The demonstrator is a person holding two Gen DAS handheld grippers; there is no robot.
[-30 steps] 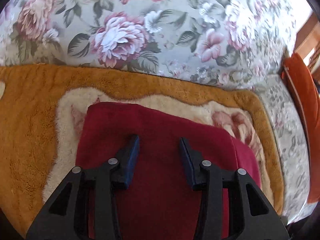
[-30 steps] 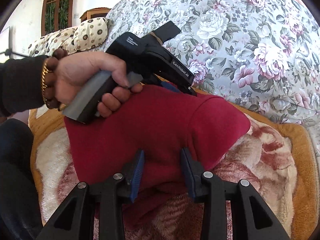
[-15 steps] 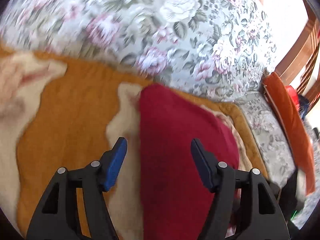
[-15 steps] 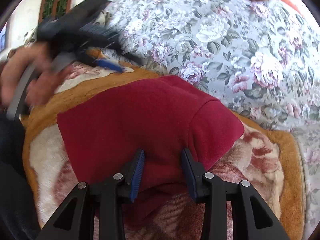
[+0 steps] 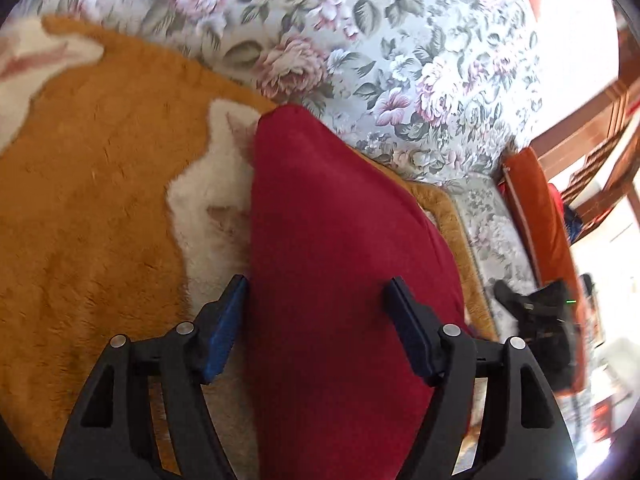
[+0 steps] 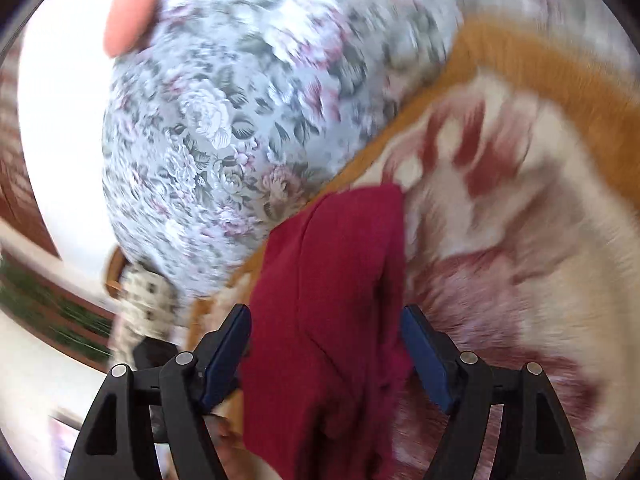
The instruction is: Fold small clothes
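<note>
Floral sofa back (image 5: 400,40) behind orange-and-cream blanket (image 5: 80,200) | left gripper (image 5: 316,320) spread wide, gripping nothing, over folded red garment (image 5: 340,260) lying on blanket | right gripper (image 6: 326,348) spread wide, red garment between its fingers, ungripped

The folded garment (image 5: 340,280) was deep red. The plush blanket (image 5: 100,220) was orange with cream and maroon patches. The sofa upholstery (image 5: 400,60) showed pink-and-white flowers on grey-blue.
</note>
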